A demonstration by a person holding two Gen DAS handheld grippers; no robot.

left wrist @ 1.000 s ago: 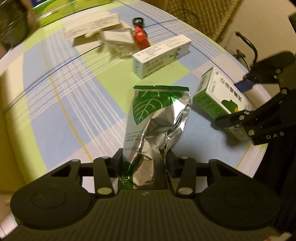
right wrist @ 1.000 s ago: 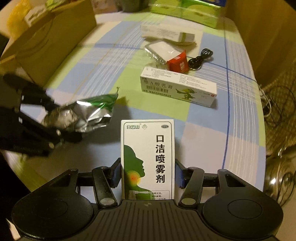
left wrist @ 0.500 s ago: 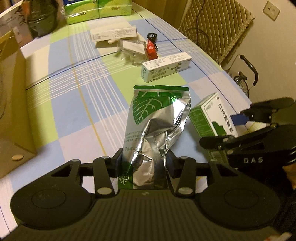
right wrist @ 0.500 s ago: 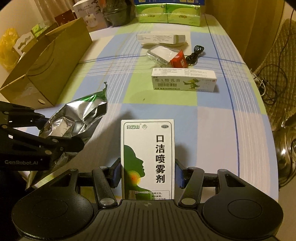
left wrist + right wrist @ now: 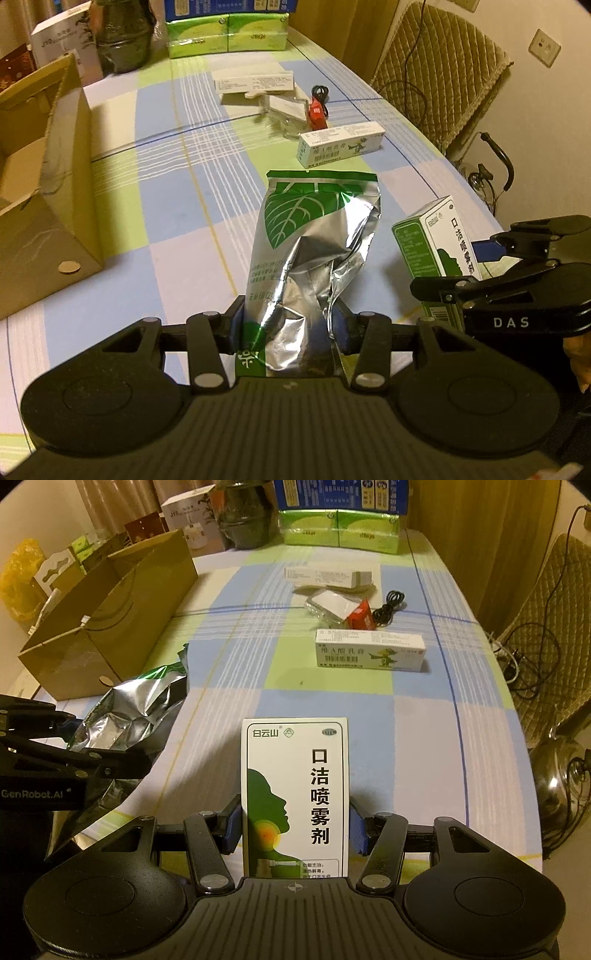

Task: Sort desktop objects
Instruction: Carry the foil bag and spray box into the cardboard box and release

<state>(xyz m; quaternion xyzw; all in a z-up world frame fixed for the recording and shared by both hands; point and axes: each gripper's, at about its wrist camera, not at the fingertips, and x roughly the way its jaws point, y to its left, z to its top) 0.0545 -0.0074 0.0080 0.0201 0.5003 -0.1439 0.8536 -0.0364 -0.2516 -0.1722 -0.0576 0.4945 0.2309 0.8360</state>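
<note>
Now the cardboard box (image 5: 110,627) sits open at the worktop's (image 5: 424,738) left edge; the left tool (image 5: 291,328) grips a crumpled foil pouch (image 5: 314,251), the right tool (image 5: 295,827) clamps a white spray carton (image 5: 295,794), both above the near edge

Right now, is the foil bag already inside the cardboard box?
No, the foil bag is clamped in the left gripper, outside the cardboard box.

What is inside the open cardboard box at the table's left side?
The cardboard box shows only bare inner walls and a folded flap. Its floor is hidden behind the near wall in both views, so its contents cannot be told.
</note>
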